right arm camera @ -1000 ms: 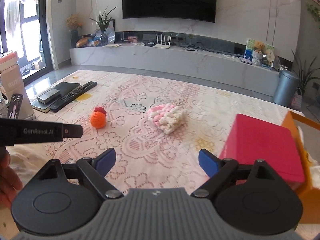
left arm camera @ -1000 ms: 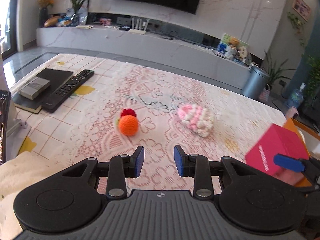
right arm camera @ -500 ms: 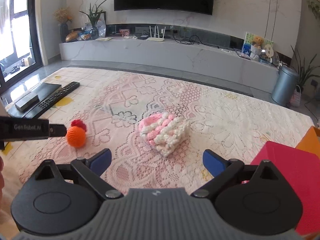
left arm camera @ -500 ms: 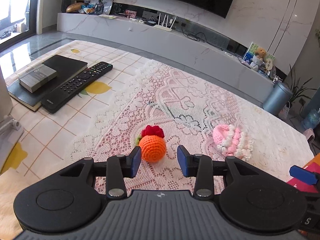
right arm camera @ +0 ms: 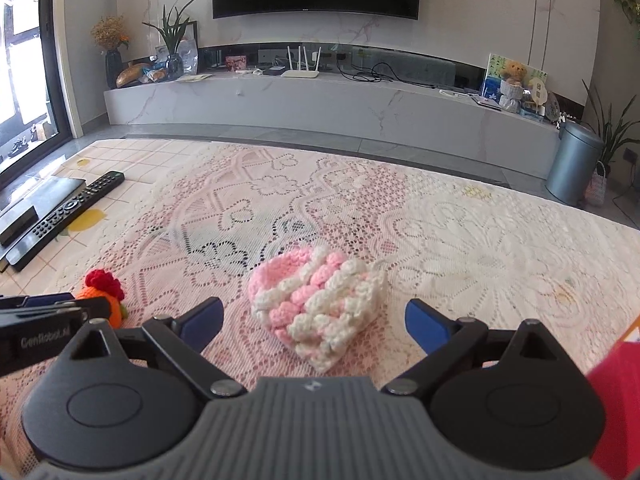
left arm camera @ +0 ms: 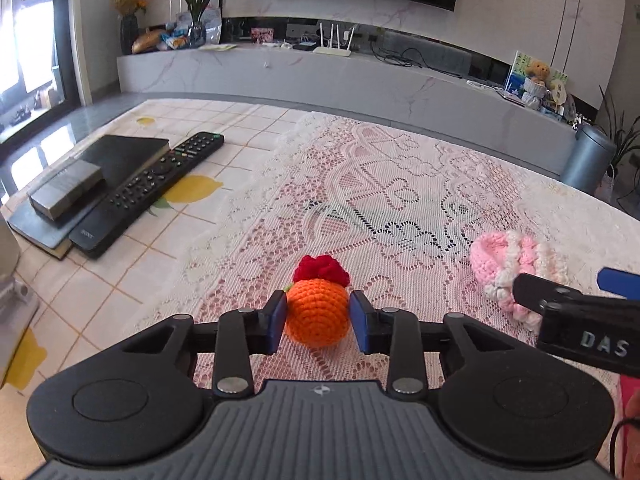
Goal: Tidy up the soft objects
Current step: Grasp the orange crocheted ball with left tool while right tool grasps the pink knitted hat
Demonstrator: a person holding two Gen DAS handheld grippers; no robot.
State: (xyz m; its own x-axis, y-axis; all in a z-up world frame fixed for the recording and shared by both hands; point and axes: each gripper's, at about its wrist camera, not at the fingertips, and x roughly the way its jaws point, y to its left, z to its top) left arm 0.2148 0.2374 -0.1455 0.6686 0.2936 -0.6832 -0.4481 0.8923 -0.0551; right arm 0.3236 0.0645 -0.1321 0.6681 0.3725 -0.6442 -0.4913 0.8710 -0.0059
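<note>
An orange crocheted ball with a red top lies on the lace tablecloth, between the blue pads of my left gripper. The jaws stand open around it, close to its sides; contact is unclear. It also shows in the right wrist view. A pink and white crocheted piece lies on the cloth between the wide-open fingers of my right gripper. It also shows in the left wrist view, partly behind the right gripper.
A black remote, a dark book and a small grey box lie at the table's left. A red box stands at the right edge. A TV console lies beyond the table.
Both grippers have moved forward. The orange ball now sits between the left jaws, and the pink and white piece lies between the right fingers. The red box has slid to the view's edge.
</note>
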